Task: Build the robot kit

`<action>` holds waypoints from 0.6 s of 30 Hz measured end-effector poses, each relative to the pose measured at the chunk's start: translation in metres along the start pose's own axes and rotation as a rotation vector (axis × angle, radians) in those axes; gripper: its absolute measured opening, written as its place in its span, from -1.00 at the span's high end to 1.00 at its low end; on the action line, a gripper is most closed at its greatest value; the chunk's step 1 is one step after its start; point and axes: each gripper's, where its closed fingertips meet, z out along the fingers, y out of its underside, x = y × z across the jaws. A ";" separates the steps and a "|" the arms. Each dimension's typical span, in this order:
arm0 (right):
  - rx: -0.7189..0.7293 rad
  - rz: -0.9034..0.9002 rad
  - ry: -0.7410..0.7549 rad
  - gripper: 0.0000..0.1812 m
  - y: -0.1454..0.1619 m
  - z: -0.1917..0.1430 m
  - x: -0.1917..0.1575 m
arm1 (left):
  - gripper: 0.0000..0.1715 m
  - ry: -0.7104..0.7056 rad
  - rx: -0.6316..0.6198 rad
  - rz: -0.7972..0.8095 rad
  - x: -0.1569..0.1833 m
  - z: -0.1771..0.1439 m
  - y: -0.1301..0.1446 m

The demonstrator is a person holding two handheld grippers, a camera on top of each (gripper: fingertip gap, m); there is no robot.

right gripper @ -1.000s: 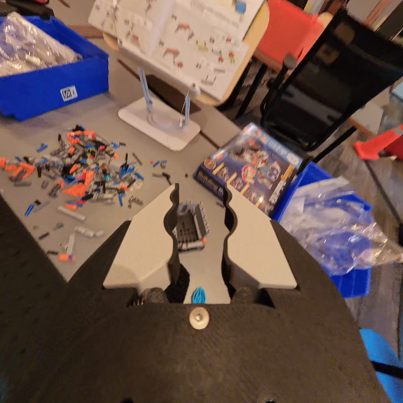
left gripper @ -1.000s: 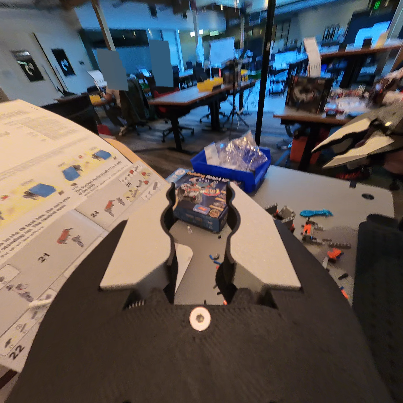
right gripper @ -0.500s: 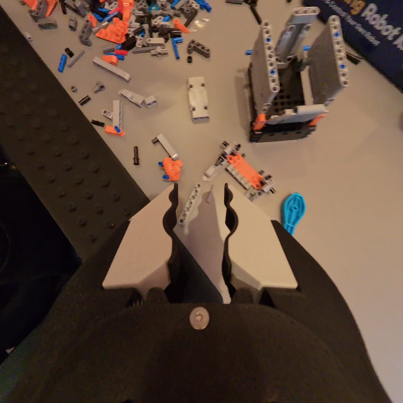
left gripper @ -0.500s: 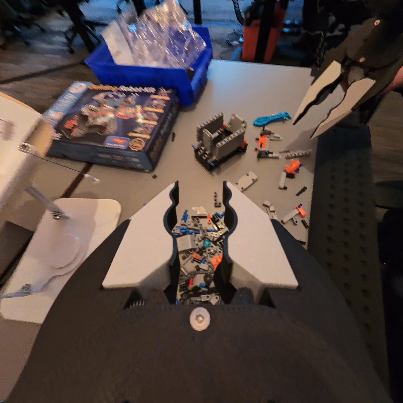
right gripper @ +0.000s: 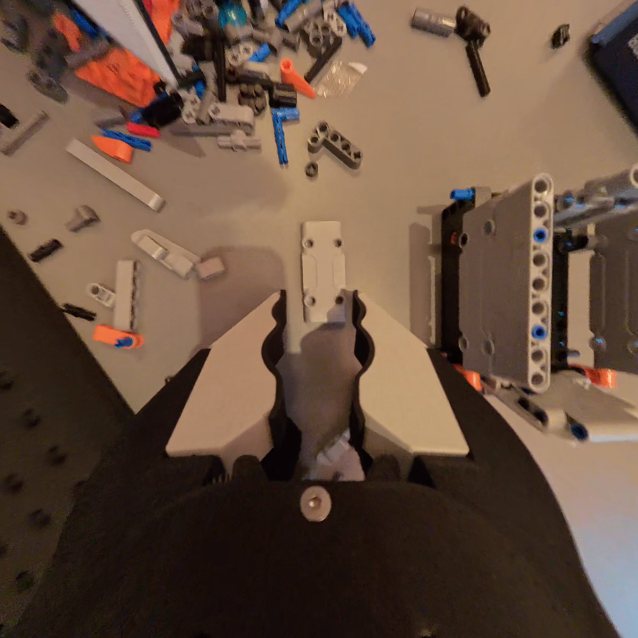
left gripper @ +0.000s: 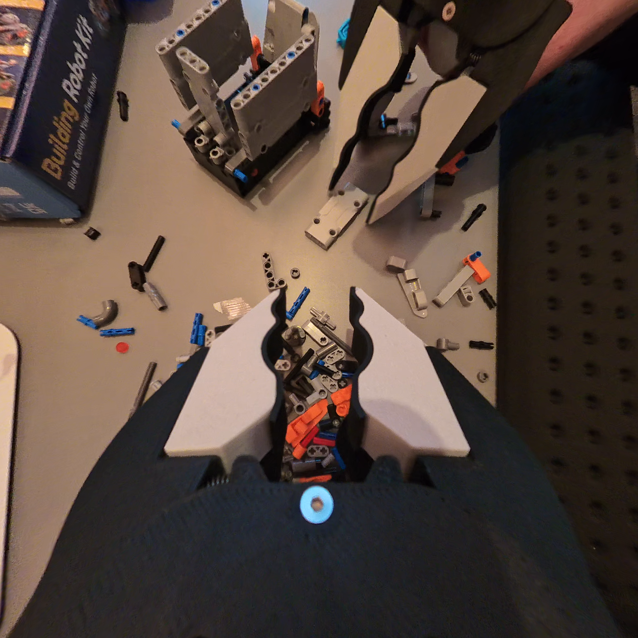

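The right gripper (right gripper: 317, 300), jaws apart and empty, straddles the near end of the flat grey plate (right gripper: 322, 267), which runs lengthwise straight ahead beside the half-built model (right gripper: 500, 286); the left gripper (left gripper: 317, 293), also parted, hangs farther off over the pile of loose pieces (left gripper: 317, 379).

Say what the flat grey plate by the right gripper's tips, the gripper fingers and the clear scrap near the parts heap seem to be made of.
Flat grey plate: likely moulded plastic, matte; crisp round holes.
Right gripper fingers: probably printed plastic, pale and matte on a dark textured body.
Clear scrap: apparently thin plastic film; see-through, crinkled, glinting.

Grey assembly (right gripper: 511, 286) beside bare table (right gripper: 397, 145).
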 end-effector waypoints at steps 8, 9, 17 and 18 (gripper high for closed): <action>-0.013 -0.072 -0.080 0.75 0.004 -0.002 -0.007 | 0.61 0.050 -0.011 -0.022 0.004 0.016 0.010; -0.014 -0.087 -0.083 0.75 0.006 -0.003 -0.007 | 0.60 0.057 -0.010 -0.021 0.005 0.016 0.010; -0.031 -0.186 -0.171 0.60 0.022 -0.015 -0.018 | 0.57 0.101 -0.031 -0.015 0.016 0.027 0.014; -0.022 -0.179 -0.168 0.48 0.021 -0.017 -0.017 | 0.57 0.100 -0.039 -0.011 0.016 0.028 0.015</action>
